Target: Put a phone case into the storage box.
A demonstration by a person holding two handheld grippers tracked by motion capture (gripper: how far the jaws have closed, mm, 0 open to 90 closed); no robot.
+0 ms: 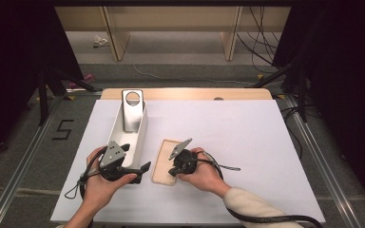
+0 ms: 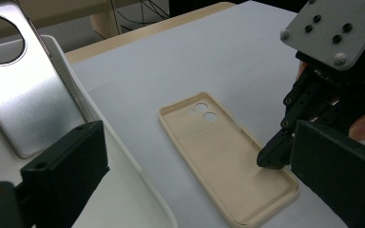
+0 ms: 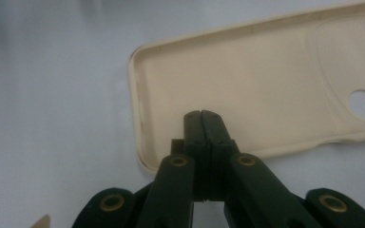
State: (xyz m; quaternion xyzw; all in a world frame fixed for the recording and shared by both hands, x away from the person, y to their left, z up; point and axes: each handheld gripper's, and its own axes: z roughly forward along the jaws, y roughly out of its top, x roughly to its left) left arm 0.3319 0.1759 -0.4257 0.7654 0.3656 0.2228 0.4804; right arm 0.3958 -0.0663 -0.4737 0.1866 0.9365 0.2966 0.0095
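A beige phone case lies open side up on the white table sheet; it is also in the left gripper view and the right gripper view. My right gripper is shut with nothing between its jaws. Its closed tip rests on or just above the inside of the case near one long rim, as the left gripper view confirms. My left gripper stands open beside the case, its jaws wide apart. A silver phone-shaped plate with a round hole leans in a white tray.
The tray's rim runs close by my left jaw, with the silver plate behind it. The white sheet stretches right of the case. A wooden edge borders the back. Cables and stand legs are on the floor beyond.
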